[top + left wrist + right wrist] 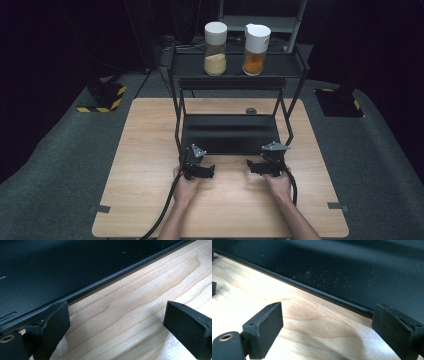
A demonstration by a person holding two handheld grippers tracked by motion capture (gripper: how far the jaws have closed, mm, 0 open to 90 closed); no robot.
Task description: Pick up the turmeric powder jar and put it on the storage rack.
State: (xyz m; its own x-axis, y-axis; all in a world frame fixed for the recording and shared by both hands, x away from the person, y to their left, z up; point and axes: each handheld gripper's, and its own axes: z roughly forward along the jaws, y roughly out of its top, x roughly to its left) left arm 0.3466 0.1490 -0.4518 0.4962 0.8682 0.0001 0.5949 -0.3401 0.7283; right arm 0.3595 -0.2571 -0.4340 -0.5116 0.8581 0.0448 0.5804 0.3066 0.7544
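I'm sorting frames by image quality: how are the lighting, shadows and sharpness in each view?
High view: the wooden table is evenly lit, the surroundings fall to near black, and the two jars stay readable. Left gripper view: wood grain is sharp, the near tongs look soft, with glare at the lower right. Right gripper view: a soft shadow crosses the wood; dust specks show on the black shelf.

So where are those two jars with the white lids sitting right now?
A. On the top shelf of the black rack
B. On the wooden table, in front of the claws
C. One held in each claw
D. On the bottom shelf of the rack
A: the pale-powder jar and the orange-powder jar stand side by side on the top shelf of the black rack, while both claws are open and hold nothing.
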